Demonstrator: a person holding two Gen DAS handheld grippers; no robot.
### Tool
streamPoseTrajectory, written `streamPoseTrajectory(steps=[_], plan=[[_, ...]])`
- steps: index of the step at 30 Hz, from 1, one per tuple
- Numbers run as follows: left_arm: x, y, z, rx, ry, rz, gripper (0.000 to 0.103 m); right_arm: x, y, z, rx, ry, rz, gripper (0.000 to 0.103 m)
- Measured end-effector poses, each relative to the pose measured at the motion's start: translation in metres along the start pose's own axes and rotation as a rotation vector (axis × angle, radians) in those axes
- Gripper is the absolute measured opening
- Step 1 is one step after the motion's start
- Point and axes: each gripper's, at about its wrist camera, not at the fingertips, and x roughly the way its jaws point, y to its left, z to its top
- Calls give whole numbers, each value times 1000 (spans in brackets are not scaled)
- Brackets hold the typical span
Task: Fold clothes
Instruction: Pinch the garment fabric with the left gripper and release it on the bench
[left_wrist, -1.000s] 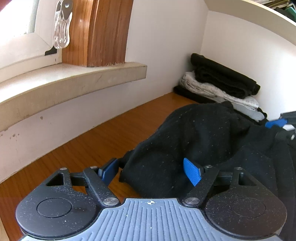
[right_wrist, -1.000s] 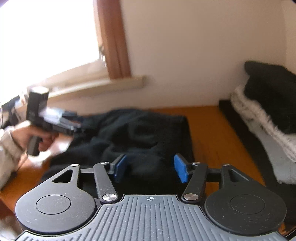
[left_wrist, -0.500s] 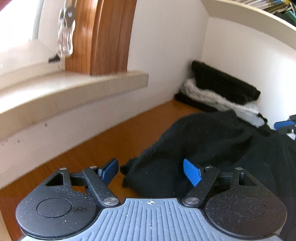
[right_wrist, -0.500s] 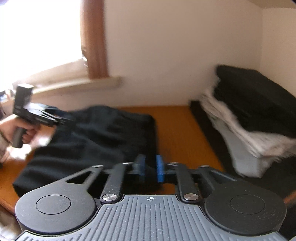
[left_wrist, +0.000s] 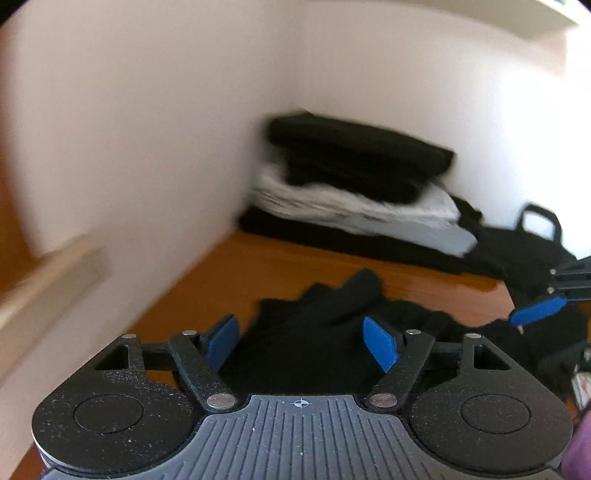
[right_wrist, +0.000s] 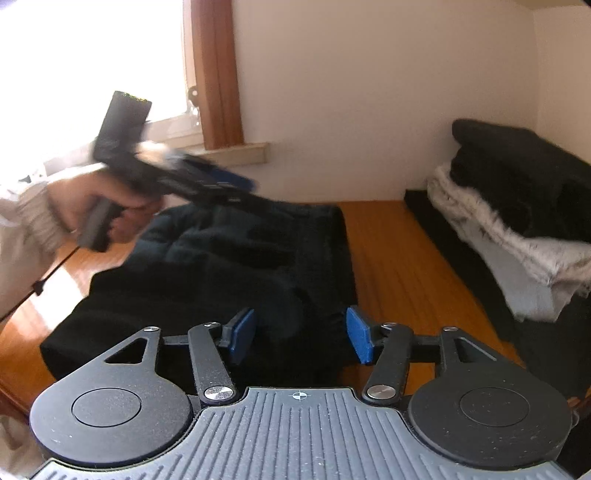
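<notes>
Care is needed that one hem edge is pinched cleanly, judging by the rumpled garment (right_wrist: 221, 280), black and half-folded on the table (right_wrist: 391, 258). The left gripper (left_wrist: 301, 343) is held wide and empty; the right gripper's (right_wrist: 300, 334) jaws are opening, gripping nothing.

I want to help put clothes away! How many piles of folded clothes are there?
1: the folded pile sits in the corner against the wall, black and white layers stacked. The loose black garment lies on the wooden surface. More piles may be out of view.
</notes>
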Motion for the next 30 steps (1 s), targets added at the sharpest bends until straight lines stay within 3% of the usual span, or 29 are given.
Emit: streamPoseTrajectory(steps=[2,3,4,5,7,10,13,17,21,26,30], plan=[[25,-13,5,49,25,-4,75,8,-2,-4,-17,16,-15,55],[33,-17,5,63,30,-4,65,11,-4,-6,-20,11,-18,53],[41,-17,5,57,36,-21,48,13,-5,-6,-22,3,-36,53],[47,-12,7,22,41,-23,46,15,-7,-6,-24,-8,-63,53],[56,-3,10,-23,31,-11,32,16,-8,-6,-26,-42,-114,53],[66,0,9,-10,5,64,32,11,-2,0,-28,-129,-142,53],[75,13,11,-53,-22,126,32,13,10,7,-36,-176,-98,53],[80,29,14,-127,-42,243,36,31,30,14,-19,-156,44,54],[76,47,15,-213,-57,313,45,49,51,8,-44,-111,122,59],[35,62,7,-255,-76,268,47,62,58,-6,-200,-59,-7,50],[-25,65,-8,-227,-108,247,49,63,36,-7,-218,-55,-93,48]])
